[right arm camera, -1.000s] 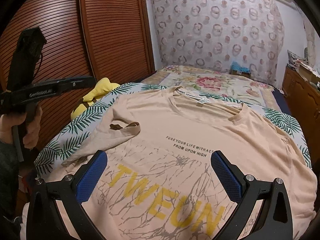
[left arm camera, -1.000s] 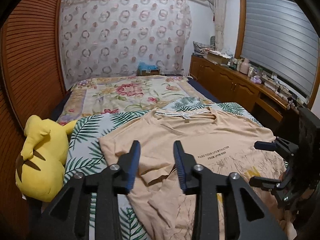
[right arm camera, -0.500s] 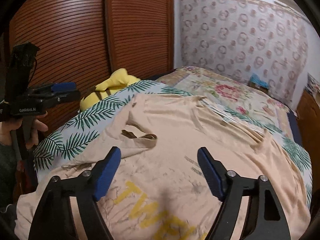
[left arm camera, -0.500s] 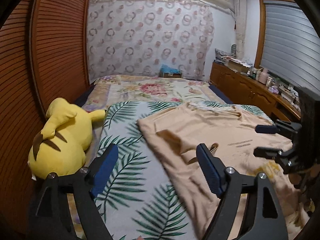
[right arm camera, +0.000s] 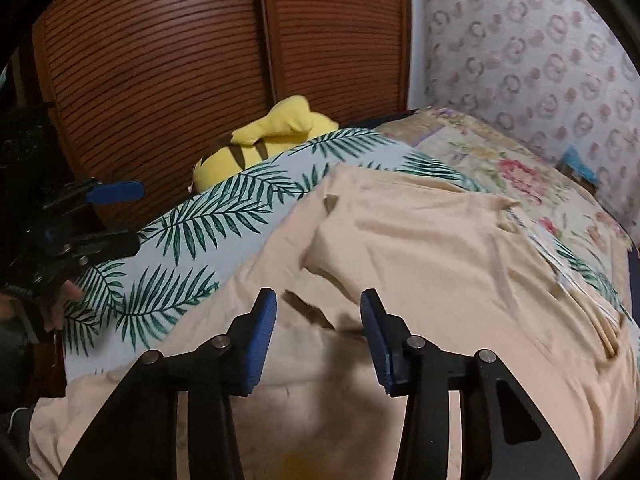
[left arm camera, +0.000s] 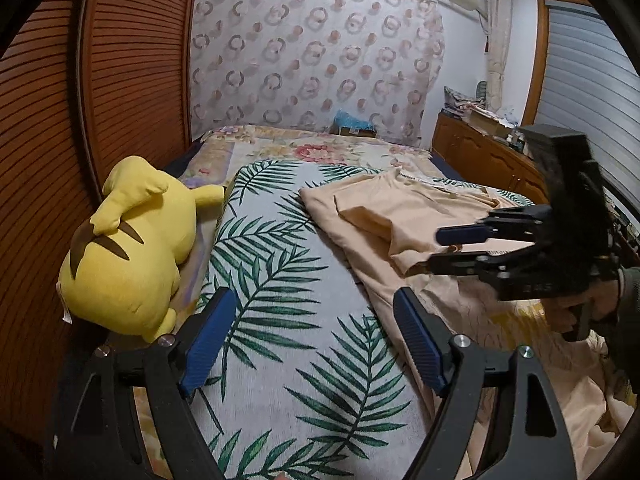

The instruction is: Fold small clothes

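Closing over the folded-in sleeve [right arm camera: 320, 276], the right gripper [right arm camera: 318, 320] has cloth between its jaws, yet the pads do not press it, so nothing is held so far. To do this step well, I judge it should sink until both pads straddle the sleeve's cuff edge, pinch only that layer and not the body of the peach T-shirt [right arm camera: 420, 248] beneath, then lay it flat toward the shirt's middle without dragging the whole garment. The shirt lies spread on the leaf-print sheet [left arm camera: 280, 280], on the side away from the yellow plush toy [left arm camera: 132, 248]. The left gripper [left arm camera: 308, 344] hangs wide and empty over bare sheet between the plush and the shirt's edge. Compared with a second ago, it has spread its jaws and drifted off the shirt toward the plush, while the right gripper, then fully spread over the yellow print, has narrowed and swung toward the sleeve.
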Demonstrator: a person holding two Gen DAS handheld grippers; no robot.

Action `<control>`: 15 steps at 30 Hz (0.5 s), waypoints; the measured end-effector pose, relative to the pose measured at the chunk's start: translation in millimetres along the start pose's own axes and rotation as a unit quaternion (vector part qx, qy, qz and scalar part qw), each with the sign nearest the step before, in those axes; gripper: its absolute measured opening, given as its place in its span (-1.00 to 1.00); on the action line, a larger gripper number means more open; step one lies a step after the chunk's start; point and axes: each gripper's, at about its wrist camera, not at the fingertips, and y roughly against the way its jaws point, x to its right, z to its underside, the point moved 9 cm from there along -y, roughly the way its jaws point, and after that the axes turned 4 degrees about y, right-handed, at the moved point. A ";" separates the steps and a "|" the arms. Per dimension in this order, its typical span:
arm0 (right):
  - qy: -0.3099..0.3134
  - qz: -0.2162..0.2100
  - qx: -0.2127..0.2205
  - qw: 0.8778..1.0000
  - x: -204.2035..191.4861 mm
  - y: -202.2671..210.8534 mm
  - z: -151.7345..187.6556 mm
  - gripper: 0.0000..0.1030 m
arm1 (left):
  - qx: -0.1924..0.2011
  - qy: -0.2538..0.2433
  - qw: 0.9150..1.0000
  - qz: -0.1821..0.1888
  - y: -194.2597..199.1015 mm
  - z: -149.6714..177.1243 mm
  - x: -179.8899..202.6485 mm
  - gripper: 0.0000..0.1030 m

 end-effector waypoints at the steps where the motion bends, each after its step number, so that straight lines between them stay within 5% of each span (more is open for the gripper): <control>1: 0.004 -0.001 -0.005 1.000 -1.5 -5.3 -1.1 -0.12 | -0.001 0.002 1.000 0.001 0.1 -0.9 -0.1 0.58; 4: 0.013 -0.001 -0.025 1.000 -2.3 -21.7 -4.6 -0.14 | -0.003 0.004 1.000 0.003 -0.4 1.6 0.8 0.58; 10: 0.024 0.024 -0.036 0.999 5.3 -29.6 -6.9 -0.81 | -0.008 0.003 1.000 0.006 -0.8 4.5 5.6 0.58; 15: -0.007 0.048 -0.003 0.999 23.7 -17.1 -16.6 -0.90 | -0.009 0.003 1.000 0.010 -0.3 6.2 10.0 0.58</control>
